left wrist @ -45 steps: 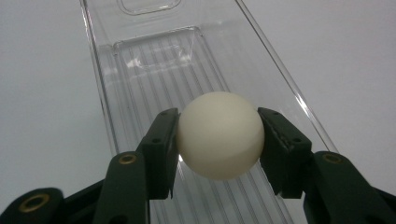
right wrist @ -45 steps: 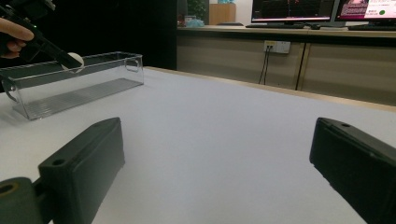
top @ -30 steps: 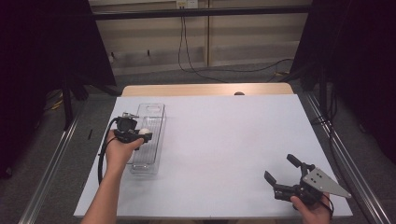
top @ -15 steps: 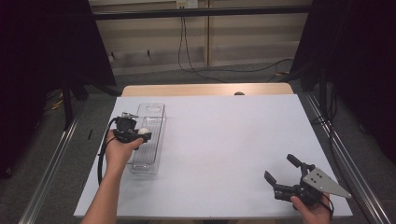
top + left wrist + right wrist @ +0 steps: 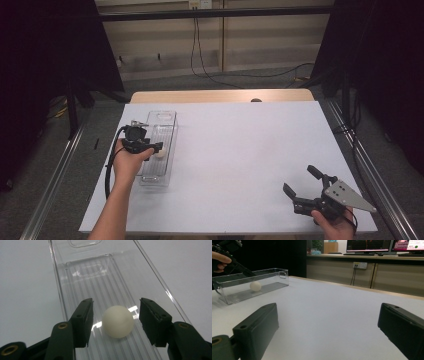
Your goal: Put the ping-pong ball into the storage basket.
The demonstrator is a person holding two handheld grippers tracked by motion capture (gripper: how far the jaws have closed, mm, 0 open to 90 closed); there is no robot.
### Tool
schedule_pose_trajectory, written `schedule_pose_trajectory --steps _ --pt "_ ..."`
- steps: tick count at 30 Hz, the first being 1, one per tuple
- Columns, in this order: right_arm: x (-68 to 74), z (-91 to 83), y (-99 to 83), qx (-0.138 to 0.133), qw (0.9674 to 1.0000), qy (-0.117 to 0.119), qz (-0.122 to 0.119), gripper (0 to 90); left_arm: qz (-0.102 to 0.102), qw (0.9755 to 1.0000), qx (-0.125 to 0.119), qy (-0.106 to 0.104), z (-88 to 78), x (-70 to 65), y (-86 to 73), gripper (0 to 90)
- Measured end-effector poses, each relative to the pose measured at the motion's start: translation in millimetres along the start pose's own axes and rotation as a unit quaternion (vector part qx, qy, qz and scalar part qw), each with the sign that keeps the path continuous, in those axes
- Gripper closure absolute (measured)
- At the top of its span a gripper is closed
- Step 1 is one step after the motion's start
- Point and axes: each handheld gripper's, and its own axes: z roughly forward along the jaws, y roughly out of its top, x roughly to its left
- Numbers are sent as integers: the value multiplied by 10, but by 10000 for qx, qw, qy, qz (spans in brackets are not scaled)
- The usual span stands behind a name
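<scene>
Inside the bin: a white ball (image 5: 117, 321) is seen resting on the ribbed floor of a clear plastic bin (image 5: 75, 277), about midway along its length.
Ball and fingers: the ball lies between the two black fingers (image 5: 82, 322) of the left gripper (image 5: 116, 320); a gap is visible on each side, so it is not pressed or held.
Left gripper state: its fingers have just been opening and are parted a little wider than the ball, which sits loose between them.
Left gripper place: the left gripper (image 5: 148, 147) is held by the person's left hand (image 5: 127, 162) at the bin's left wall, its fingers reaching into the bin.
Bin place: the bin (image 5: 167, 120) is laid lengthwise near the left edge of the white desk (image 5: 250, 150), its long side running away from the person.
Right gripper state: the right gripper (image 5: 301, 181) is held wide open with nothing between its fingers.
Right gripper place: it is kept near the desk's front right corner, well apart from the bin, in the person's right hand (image 5: 335, 225).
From the right gripper view: the bin (image 5: 269, 273) and ball (image 5: 255, 286) are seen far off at the left.
</scene>
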Motion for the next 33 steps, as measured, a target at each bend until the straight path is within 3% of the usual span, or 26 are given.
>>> schedule_pose_trajectory --steps 6,8,17,20,27,28,33 --pt "0 1 0 1 10000 -5 -2 27 -139 9998 -136 -28 -9 5 -32 434" --pt "0 2 0 2 10000 -6 1 27 -34 9999 -109 54 -23 6 -32 426" --pt "0 6 -1 4 10000 -10 -7 27 -161 9994 -302 -66 -69 -31 -16 363" --pt "-1 9 -2 -3 10000 9 -6 27 -50 9997 -253 -19 -108 -35 8 348" --pt "3 14 -3 -1 10000 20 -12 27 -182 9992 -362 32 -152 -50 52 282" --pt "3 14 -3 0 10000 20 -11 27 -61 9995 -297 50 -167 -31 55 277" --pt "5 17 -5 9 10000 22 -12 27 -115 9994 -319 103 -189 -31 66 208"
